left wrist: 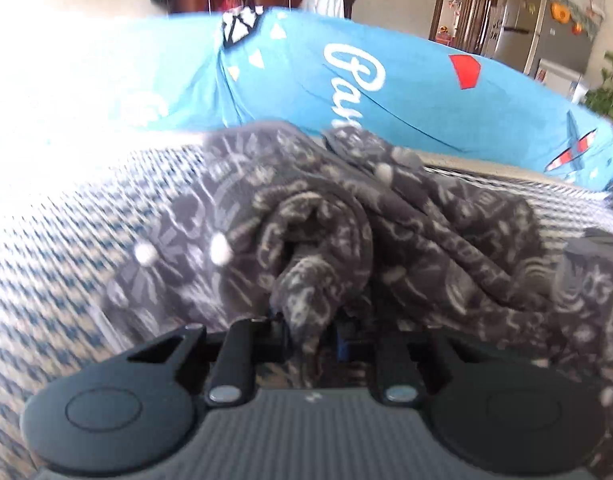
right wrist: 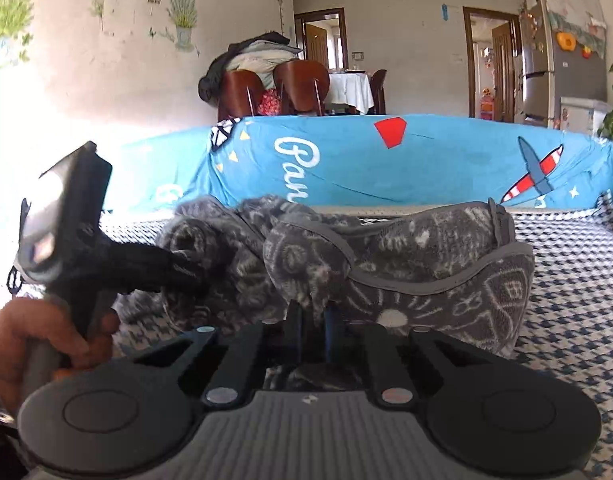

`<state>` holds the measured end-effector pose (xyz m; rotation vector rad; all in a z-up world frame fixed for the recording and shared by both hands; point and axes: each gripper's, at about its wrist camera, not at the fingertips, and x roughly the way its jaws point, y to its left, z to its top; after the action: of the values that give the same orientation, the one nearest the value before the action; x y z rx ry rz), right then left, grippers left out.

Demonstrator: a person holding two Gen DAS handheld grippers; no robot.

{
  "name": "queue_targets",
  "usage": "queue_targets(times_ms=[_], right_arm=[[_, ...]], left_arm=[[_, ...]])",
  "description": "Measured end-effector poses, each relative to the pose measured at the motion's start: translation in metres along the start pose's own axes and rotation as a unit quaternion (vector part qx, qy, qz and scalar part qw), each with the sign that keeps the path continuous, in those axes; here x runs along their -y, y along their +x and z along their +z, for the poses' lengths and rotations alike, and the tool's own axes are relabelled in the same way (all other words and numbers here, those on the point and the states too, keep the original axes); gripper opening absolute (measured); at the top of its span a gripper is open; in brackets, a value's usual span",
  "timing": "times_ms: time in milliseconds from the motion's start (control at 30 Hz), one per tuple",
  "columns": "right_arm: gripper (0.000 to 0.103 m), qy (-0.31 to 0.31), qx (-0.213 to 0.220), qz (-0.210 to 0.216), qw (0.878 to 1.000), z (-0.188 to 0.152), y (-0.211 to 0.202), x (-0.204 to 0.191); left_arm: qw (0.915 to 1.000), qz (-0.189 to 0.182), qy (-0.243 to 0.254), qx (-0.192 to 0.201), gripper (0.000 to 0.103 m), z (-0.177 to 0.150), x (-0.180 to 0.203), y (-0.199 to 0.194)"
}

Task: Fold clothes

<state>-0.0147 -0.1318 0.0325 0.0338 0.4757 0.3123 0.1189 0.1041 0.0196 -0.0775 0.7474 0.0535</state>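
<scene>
A dark grey garment with a pale print lies crumpled on a blue-and-white houndstooth cover. My left gripper is shut on a bunched fold of it, which hangs between the fingers. In the right wrist view the same garment shows a grey-trimmed edge. My right gripper is shut on its near edge. The left gripper reaches in from the left of that view, held by a hand, its tips buried in the cloth.
A bright blue printed sheet covers the raised back behind the garment. Beyond it stand brown chairs piled with clothes, a white-clothed table, doorways and a fridge. Houndstooth cover extends right.
</scene>
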Motion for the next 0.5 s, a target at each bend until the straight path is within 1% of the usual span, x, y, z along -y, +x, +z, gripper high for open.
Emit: queue_targets(times_ms=[67,133,200,300,400,500], right_arm=[[0.011,0.023,0.002,0.033,0.999,0.004,0.000,-0.001],[0.011,0.042,0.004,0.066,0.997,0.007,0.001,-0.004],[0.010,0.053,0.005,0.097,0.994,0.011,0.003,-0.010],[0.010,0.059,0.001,0.138,0.989,0.015,0.008,-0.023],[0.010,0.065,-0.003,0.193,0.979,0.020,0.016,-0.041],[0.011,0.046,0.002,0.246,0.968,0.026,0.020,-0.062]], left_arm=[[0.9997,0.016,-0.020,0.001,0.018,0.011,-0.011,0.001],[0.9991,0.034,-0.024,0.010,0.018,0.022,-0.023,0.001],[0.9983,0.048,-0.028,0.019,0.018,0.033,-0.037,0.001],[0.9967,0.059,-0.050,0.026,0.018,0.051,-0.062,0.001],[0.9940,0.085,-0.057,0.039,0.018,0.059,-0.085,-0.001],[0.9906,0.106,-0.071,0.050,0.018,0.068,-0.103,0.000]])
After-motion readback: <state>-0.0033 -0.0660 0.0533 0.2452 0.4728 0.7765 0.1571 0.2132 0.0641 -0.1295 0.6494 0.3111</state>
